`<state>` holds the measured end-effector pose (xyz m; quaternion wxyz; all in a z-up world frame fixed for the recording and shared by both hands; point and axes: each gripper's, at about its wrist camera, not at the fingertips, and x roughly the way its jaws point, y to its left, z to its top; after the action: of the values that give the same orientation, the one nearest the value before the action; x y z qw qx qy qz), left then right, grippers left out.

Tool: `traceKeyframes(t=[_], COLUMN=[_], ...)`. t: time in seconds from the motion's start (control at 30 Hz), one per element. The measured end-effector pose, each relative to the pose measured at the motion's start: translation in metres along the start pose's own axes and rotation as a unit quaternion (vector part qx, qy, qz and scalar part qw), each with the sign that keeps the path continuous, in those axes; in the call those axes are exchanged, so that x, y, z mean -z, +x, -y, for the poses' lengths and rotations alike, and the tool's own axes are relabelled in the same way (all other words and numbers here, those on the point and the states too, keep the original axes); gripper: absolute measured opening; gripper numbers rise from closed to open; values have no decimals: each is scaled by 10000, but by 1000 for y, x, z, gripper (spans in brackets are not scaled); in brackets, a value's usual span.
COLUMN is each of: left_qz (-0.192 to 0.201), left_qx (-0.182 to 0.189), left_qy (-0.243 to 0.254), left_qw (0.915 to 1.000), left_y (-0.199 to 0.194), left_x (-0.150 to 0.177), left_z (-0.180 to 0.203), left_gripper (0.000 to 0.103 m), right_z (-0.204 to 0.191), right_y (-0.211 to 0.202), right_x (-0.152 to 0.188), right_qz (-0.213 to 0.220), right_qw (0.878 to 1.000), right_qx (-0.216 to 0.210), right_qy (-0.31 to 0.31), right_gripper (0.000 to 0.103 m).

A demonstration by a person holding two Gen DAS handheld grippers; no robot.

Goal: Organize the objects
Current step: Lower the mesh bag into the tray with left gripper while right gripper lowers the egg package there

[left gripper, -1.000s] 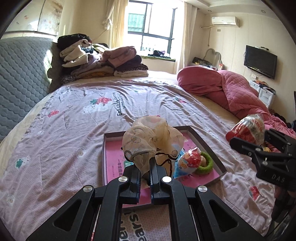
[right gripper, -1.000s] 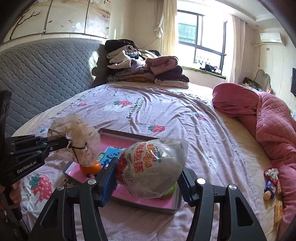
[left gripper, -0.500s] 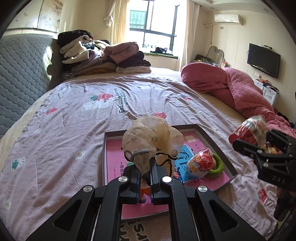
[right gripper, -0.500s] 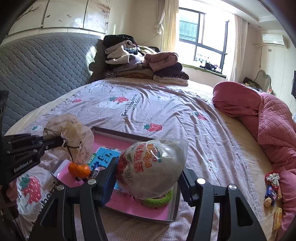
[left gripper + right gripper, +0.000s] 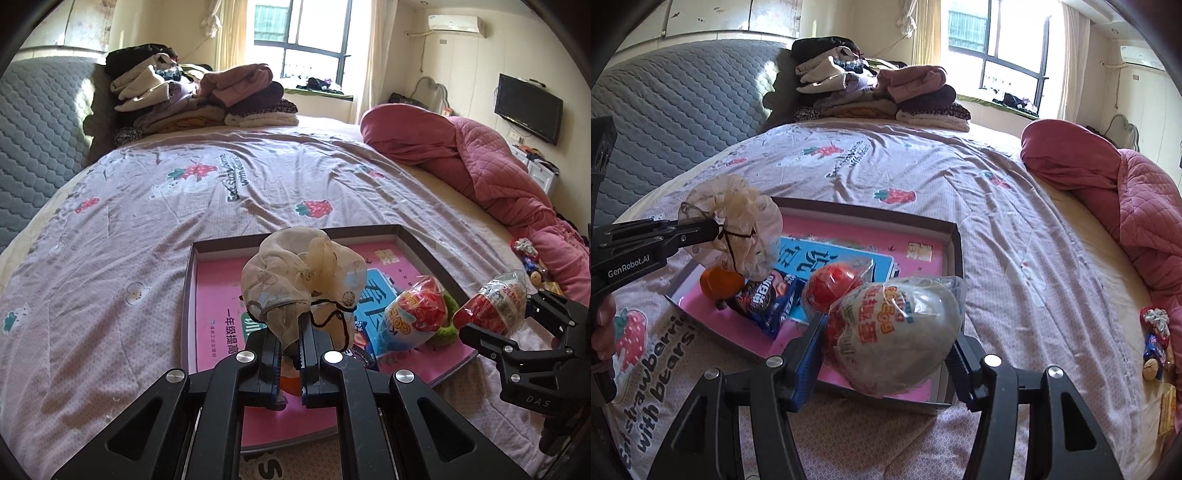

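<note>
A shallow dark tray (image 5: 190, 295) lined with a pink book lies on the bedspread. It holds a wrapped red-and-blue egg toy (image 5: 410, 317), a green knitted ring (image 5: 448, 328), an orange (image 5: 720, 282) and a dark biscuit packet (image 5: 768, 299). My left gripper (image 5: 290, 332) is shut on a beige sheer fabric pouch (image 5: 295, 273) with a black cord, hanging over the tray's near left part. My right gripper (image 5: 886, 339) is shut on a large plastic-wrapped egg toy (image 5: 897, 332) above the tray's near right corner (image 5: 955, 240).
Folded clothes (image 5: 199, 96) are stacked at the head of the bed by a grey padded headboard (image 5: 683, 92). A bunched red quilt (image 5: 472, 155) runs along the right side. Small wrapped snacks (image 5: 1154, 339) lie at the right bed edge.
Both grippers have sunk toward the tray with their loads still held. The pouch now hangs lower over the tray and the big egg toy has come down beside its right edge.
</note>
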<state>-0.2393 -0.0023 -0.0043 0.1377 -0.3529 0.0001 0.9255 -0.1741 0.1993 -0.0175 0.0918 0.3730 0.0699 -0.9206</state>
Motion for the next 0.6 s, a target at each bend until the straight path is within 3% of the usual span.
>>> traceKeyframes(t=[0.6], left_qz=[-271], left_qx=[-163], left_qy=[-102], left_qw=[9994], left_y=[26], left_x=[9], left_z=[-11], left_gripper=[8], right_z=[-21], right_y=[31], right_x=[10], right_qz=[-214], right_qw=[9994], right_qx=[-122], right_qy=[-234], right_gripper=[59])
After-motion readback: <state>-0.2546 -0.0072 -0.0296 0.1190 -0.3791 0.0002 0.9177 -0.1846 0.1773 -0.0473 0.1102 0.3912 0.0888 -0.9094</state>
